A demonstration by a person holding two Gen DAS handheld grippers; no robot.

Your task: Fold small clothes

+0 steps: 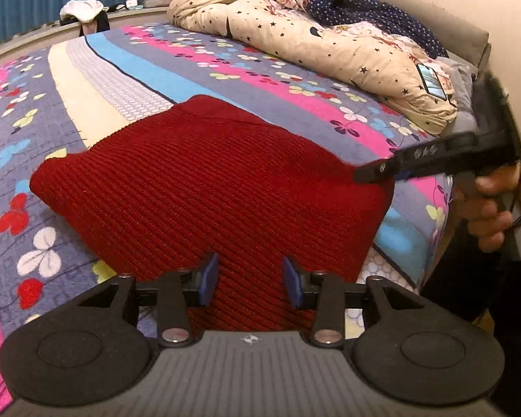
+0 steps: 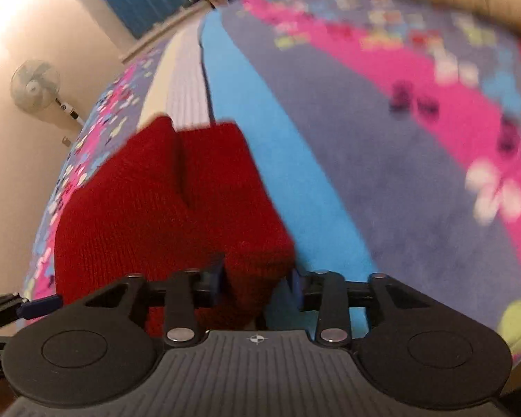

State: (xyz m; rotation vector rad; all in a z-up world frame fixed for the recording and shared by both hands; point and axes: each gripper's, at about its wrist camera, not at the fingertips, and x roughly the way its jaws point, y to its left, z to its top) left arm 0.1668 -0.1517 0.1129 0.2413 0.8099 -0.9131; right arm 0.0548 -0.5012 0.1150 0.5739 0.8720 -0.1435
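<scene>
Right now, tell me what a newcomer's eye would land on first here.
The red knit, folded, lies in the middle of the flowered bedspread. Both open claws frame it: the left claw at its near edge, the right claw at a corner. A star-print quilt is heaped at the far end.

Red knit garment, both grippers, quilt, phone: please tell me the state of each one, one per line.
Red knit garment: folded into a block, lying flat on the bedspread.
Left gripper: jaws open, over the garment's near edge.
Right gripper: jaws open around the garment's corner.
Star-print quilt: bunched up near the headboard.
Phone: screen lit, lying on the quilt.
</scene>
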